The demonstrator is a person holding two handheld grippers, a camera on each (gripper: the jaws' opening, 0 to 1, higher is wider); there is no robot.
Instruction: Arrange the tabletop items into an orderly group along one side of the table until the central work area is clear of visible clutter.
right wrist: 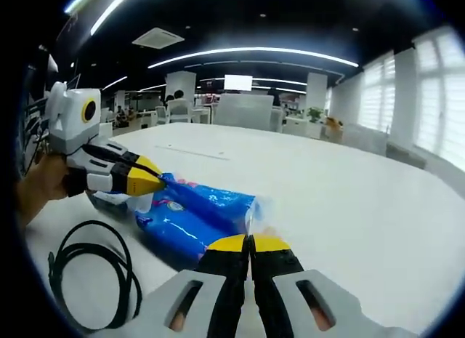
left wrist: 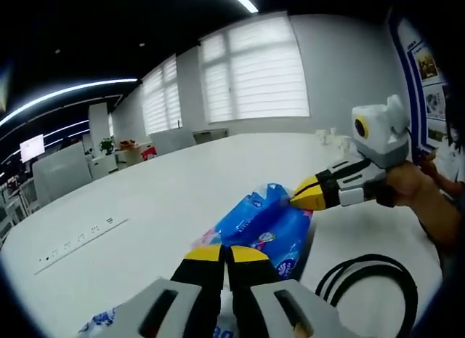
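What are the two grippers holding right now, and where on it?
Both hold the blue packet: the left gripper and the right gripper pinch opposite ends with shut jaws.

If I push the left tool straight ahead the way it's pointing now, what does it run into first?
The blue packet, most likely. The left tool has its jaws shut and its tips sit at the packet's near end, where the right tool pinches the far end. Whether it touches yet is unclear.

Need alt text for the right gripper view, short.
Two yellow-tipped claws pinch opposite ends of a blue plastic packet on a white table: the right claw from below, the left claw from the left. A coiled black cable lies beside it.
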